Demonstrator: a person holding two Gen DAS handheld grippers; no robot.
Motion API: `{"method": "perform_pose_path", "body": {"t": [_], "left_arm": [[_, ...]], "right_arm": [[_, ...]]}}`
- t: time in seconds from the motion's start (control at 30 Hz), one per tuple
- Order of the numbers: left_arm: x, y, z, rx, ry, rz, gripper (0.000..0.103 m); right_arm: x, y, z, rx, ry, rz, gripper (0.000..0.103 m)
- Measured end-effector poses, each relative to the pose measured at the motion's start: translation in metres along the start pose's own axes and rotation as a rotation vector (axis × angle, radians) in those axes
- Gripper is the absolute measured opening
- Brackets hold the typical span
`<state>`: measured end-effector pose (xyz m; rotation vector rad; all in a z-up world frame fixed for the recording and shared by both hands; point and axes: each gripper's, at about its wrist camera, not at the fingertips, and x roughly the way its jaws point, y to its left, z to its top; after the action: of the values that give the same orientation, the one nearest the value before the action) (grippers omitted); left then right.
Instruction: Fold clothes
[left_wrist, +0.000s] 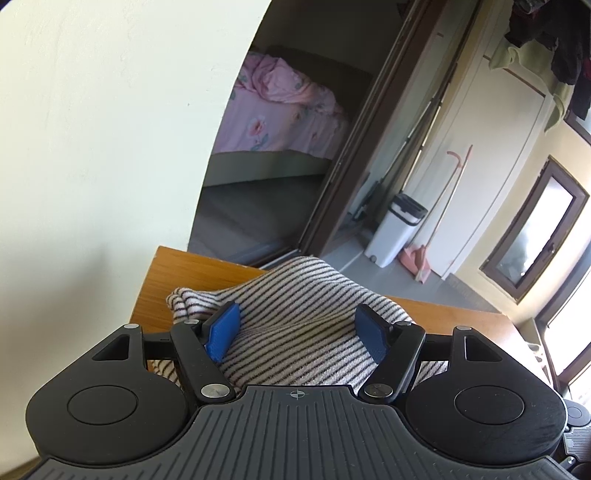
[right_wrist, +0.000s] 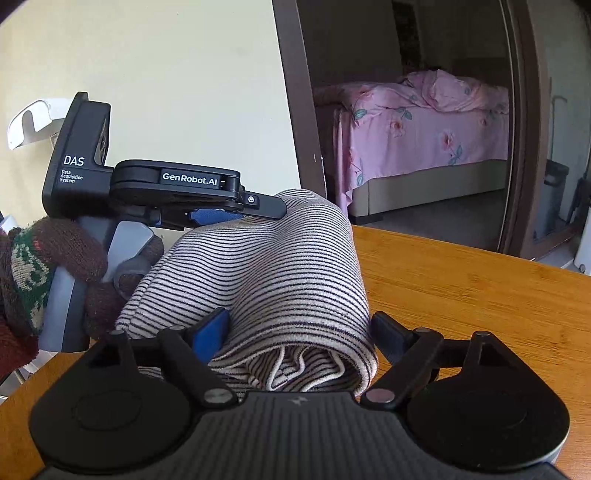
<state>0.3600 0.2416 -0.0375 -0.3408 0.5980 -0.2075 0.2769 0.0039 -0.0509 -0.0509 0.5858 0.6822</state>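
A cream garment with thin dark stripes (left_wrist: 306, 314) lies bunched and folded on a wooden table (left_wrist: 192, 273). My left gripper (left_wrist: 297, 328) is open, its blue pads either side of the fabric. In the right wrist view the same garment (right_wrist: 288, 273) forms a thick rolled bundle on the table (right_wrist: 461, 288). My right gripper (right_wrist: 299, 330) is open wide around the bundle's near end, where folded layers show. The left gripper (right_wrist: 229, 216) reaches onto the bundle's far top, held by a gloved hand (right_wrist: 55, 266).
A cream wall (left_wrist: 92, 129) stands behind the table. An open doorway shows a bed with pink floral bedding (right_wrist: 424, 122). A white bin (left_wrist: 395, 229), a broom and hanging clothes (left_wrist: 546, 40) are to the right, by windows.
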Motion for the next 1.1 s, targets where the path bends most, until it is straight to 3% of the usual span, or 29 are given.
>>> {"method": "perform_pose_path", "body": {"t": [0.5, 0.77, 0.9, 1.03, 1.1], "left_arm": [[-0.016, -0.005, 0.003, -0.008, 0.012, 0.018, 0.086], [-0.040, -0.020, -0.002, 0.001, 0.002, 0.056, 0.090], [-0.063, -0.029, -0.012, -0.042, 0.000, 0.088, 0.092], [-0.074, -0.040, -0.035, -0.083, 0.071, 0.077, 0.092], [-0.072, -0.046, -0.046, -0.064, 0.109, 0.113, 0.091]], "right_arm": [[-0.002, 0.002, 0.001, 0.013, 0.000, -0.024, 0.082], [-0.023, 0.000, -0.002, 0.031, -0.026, -0.034, 0.083], [-0.043, -0.001, -0.004, 0.026, -0.051, -0.048, 0.085], [-0.057, -0.011, -0.005, 0.047, -0.076, -0.089, 0.086], [-0.061, -0.019, -0.007, 0.088, -0.078, -0.105, 0.086]]}}
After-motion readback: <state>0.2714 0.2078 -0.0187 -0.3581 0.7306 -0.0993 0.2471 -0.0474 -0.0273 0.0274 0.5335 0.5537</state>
